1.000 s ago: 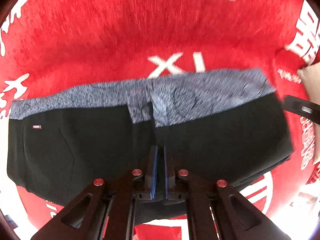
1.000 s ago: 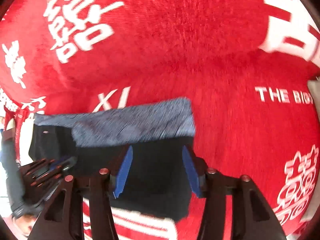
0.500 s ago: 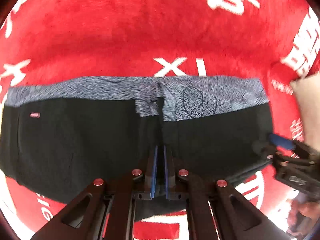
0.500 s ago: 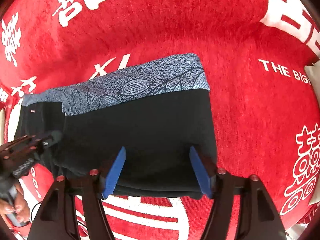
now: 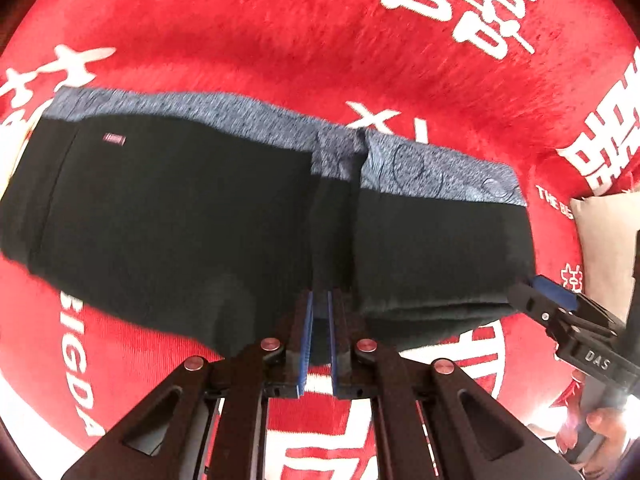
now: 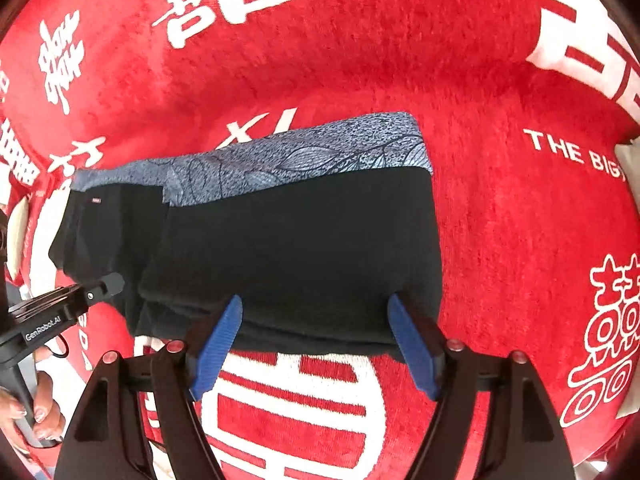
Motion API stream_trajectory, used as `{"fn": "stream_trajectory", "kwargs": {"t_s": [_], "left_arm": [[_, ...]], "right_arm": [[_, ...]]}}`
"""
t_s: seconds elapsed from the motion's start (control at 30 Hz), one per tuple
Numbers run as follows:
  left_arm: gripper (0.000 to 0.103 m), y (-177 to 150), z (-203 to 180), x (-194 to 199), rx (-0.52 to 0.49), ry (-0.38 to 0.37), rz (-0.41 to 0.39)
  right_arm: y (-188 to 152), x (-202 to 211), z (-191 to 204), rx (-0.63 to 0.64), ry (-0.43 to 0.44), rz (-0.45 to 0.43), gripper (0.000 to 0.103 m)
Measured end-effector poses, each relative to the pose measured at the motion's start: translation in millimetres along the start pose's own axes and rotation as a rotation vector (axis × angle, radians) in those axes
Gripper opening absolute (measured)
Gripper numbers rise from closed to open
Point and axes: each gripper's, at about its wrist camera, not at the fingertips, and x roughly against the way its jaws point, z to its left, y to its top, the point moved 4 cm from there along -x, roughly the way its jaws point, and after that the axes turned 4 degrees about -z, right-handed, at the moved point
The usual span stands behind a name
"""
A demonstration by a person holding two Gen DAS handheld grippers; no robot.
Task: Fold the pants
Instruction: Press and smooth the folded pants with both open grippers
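Observation:
Black pants (image 5: 180, 220) with a blue-grey patterned waistband (image 5: 440, 176) lie folded on a red blanket (image 5: 280, 40). A thicker folded layer covers their right half. My left gripper (image 5: 319, 300) is shut at that layer's edge, by the near hem, with dark cloth in the slit between its pads. In the right wrist view the pants (image 6: 300, 248) lie just beyond my right gripper (image 6: 315, 300). Its jaws are opening wide over the near hem and the pads press on nothing. The left gripper (image 6: 114, 282) shows at the layer's left edge, and the right gripper (image 5: 548, 288) shows at the pants' right corner.
The red blanket (image 6: 500, 220) with white characters and lettering spreads all around the pants. A pale cushion-like thing (image 5: 600, 240) sits at the far right edge. A person's hand (image 6: 40, 412) holds the left gripper's handle at the lower left.
The right jaws have spread wider and drawn back to the pants' near hem. The left gripper stayed shut while it shifted and rolled. The pants now lie slanted in its view.

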Motion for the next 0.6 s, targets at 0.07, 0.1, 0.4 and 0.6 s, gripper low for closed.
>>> {"fn": "stream_trajectory", "kwargs": {"t_s": [0.07, 0.1, 0.4, 0.6], "left_arm": [[0.007, -9, -4, 0, 0.01, 0.045, -0.004], [0.007, -12, -5, 1, 0.014, 0.058, -0.001], [0.103, -41, -20, 3, 0.098, 0.132, 0.028], [0.102, -52, -22, 10, 0.1, 0.169, -0.008]], "right_arm": [[0, 0, 3, 0.025, 0.008, 0.006, 0.079], [0, 0, 3, 0.034, 0.015, 0.009, 0.08], [-9, 15, -6, 0.094, 0.056, 0.022, 0.091], [-10, 23, -12, 0.108, 0.064, 0.013, 0.091]]}}
